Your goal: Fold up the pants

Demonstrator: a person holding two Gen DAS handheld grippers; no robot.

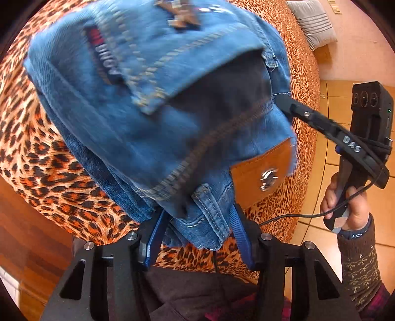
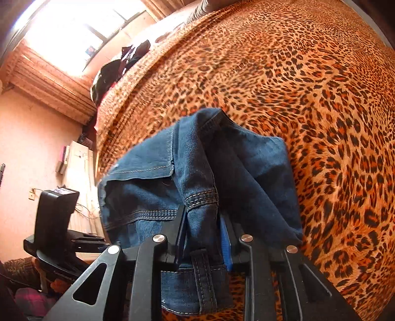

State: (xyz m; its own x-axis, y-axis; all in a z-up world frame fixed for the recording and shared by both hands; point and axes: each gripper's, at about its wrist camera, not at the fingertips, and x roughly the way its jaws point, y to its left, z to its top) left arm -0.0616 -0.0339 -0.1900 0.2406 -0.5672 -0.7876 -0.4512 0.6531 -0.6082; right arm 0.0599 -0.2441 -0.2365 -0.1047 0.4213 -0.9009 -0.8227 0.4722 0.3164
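The pants are blue jeans point(image 1: 138, 103) with tan stitching, a back pocket and a brown leather waist patch point(image 1: 261, 168). They hang lifted above a leopard-print bed point(image 1: 37, 158). My left gripper point(image 1: 197, 219) is shut on the waistband near a belt loop. My right gripper point(image 1: 284, 101) shows in the left wrist view, shut on the other side of the waistband. In the right wrist view the right gripper point(image 2: 203, 222) is shut on the jeans point(image 2: 187, 177), with a belt loop between its fingers.
The leopard-print bed cover point(image 2: 308, 86) fills most of both views. A grey pillow point(image 1: 313, 22) lies at the bed's far end. Dark clothes point(image 2: 118, 66) lie near a bright window. Tiled floor point(image 1: 328, 148) runs along the bed's right side.
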